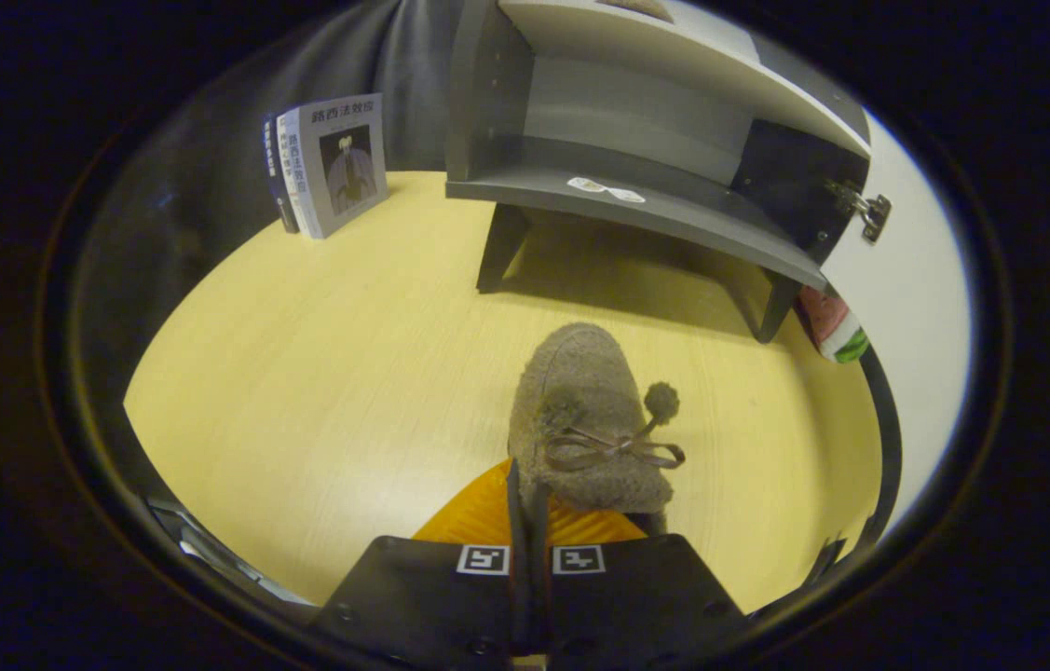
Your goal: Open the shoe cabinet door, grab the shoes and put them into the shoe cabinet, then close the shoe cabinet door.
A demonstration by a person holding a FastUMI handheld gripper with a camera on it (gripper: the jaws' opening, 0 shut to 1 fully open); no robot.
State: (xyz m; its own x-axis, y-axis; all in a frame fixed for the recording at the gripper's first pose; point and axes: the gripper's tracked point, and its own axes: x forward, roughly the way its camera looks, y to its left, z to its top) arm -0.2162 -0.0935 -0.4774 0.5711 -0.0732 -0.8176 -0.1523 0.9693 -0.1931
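A fuzzy grey-brown shoe [585, 410] with a ribbon bow and pom-poms points away from me, toe toward the cabinet. My gripper [529, 508] is shut on the shoe's near rim, its fingers pinched close together on the left side of the opening. I cannot tell whether the sole rests on the yellow table [320, 373] or hangs just above it. Beyond the shoe stands the grey shoe cabinet [636, 210] on short legs. It is open and its lower shelf is bare except for a small sticker. Its white door [906, 280] is swung out to the right on a metal hinge [865, 212].
Two books [329, 163] stand upright at the back left, against the dark cloth wall. A red and green object [832, 326] lies beside the cabinet's right leg, below the open door. Bare table top stretches between the shoe and the cabinet.
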